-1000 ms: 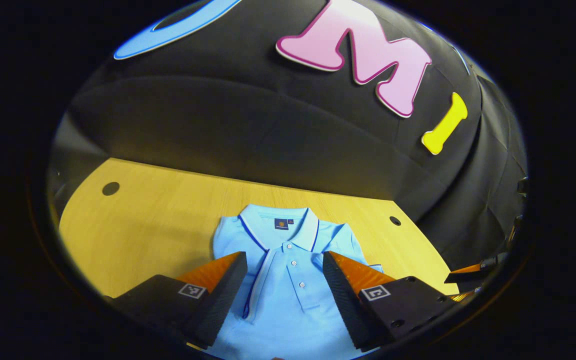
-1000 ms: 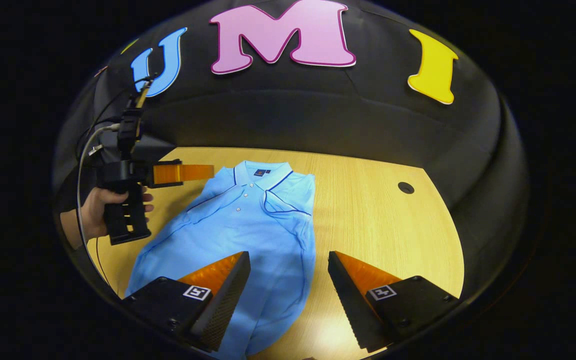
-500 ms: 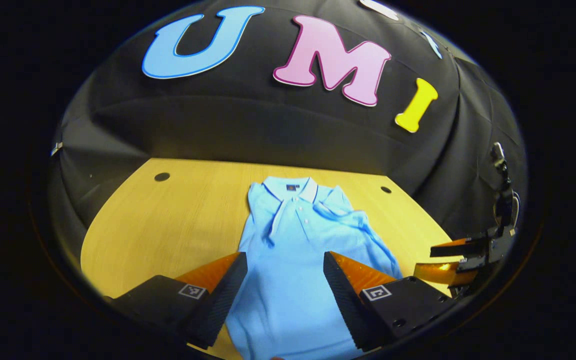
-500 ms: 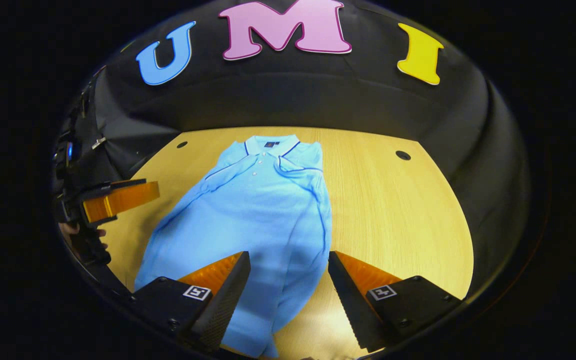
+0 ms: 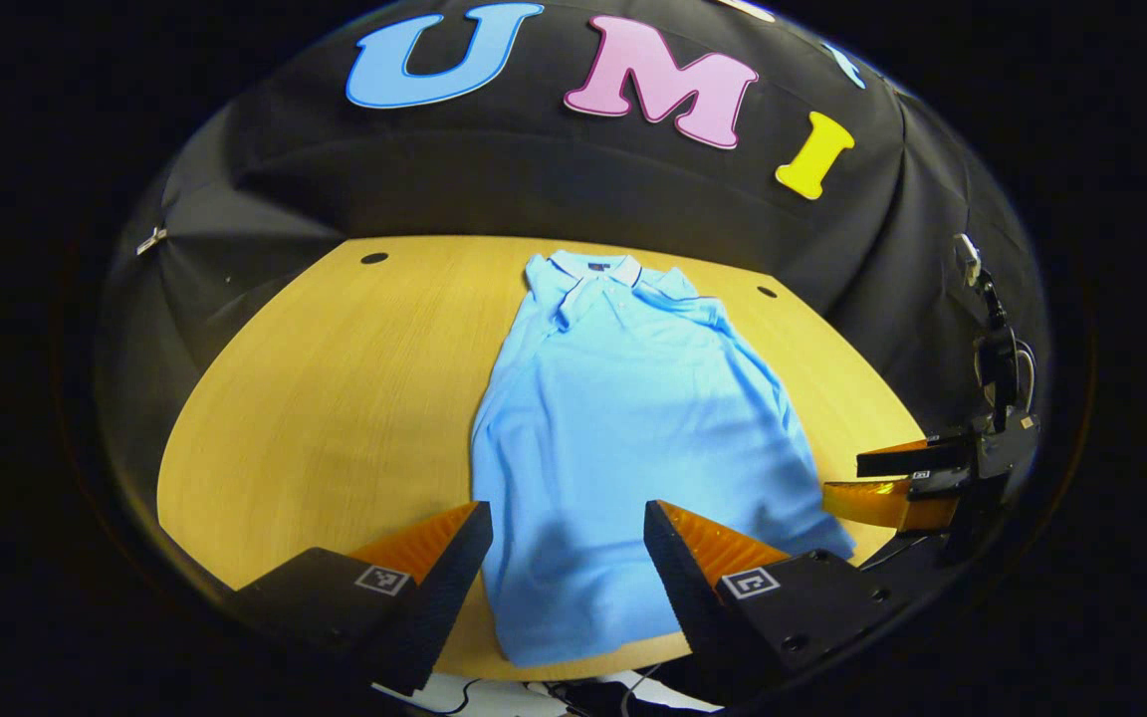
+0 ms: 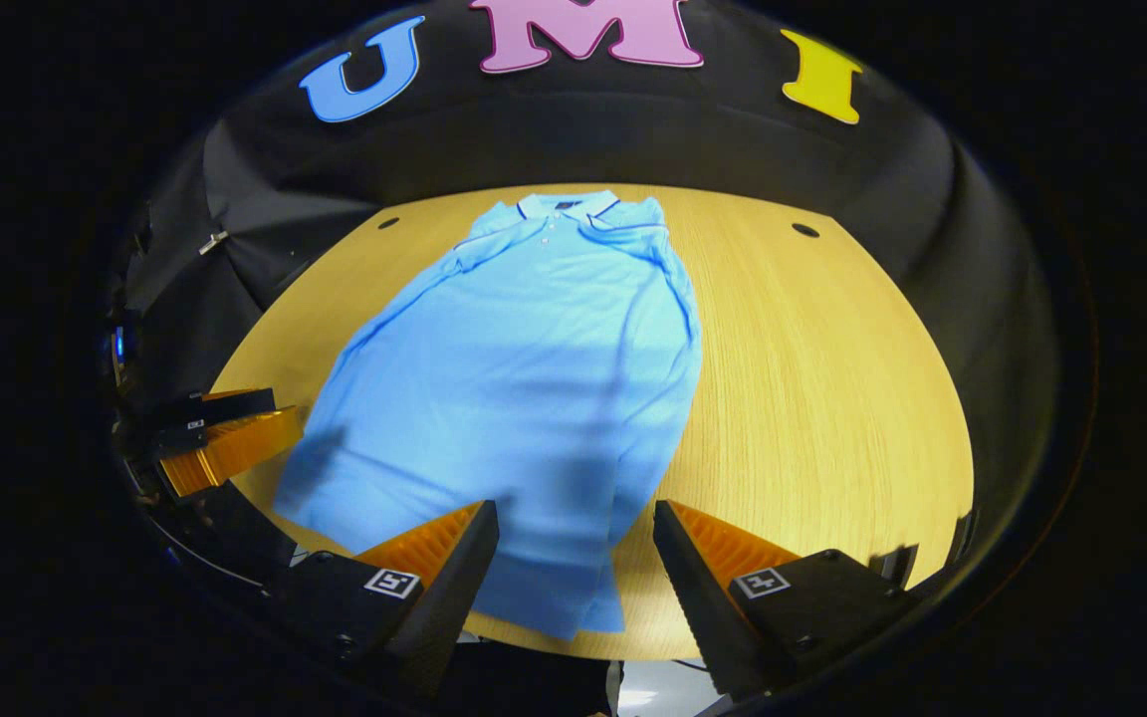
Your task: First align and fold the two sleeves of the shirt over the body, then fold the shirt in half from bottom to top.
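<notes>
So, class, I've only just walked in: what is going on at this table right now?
A person holds two grippers over a light blue polo shirt lying flat on the wooden table, sleeves already folded over the body. The left gripper and right gripper both hang open near the hem, holding nothing. The bottom-to-top fold is not yet done.

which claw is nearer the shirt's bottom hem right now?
Roughly even, maybe left. The left claw hangs open above the shirt near its hem's left end. The right claw hangs open above the hem's right end. Neither touches the fabric.
</notes>
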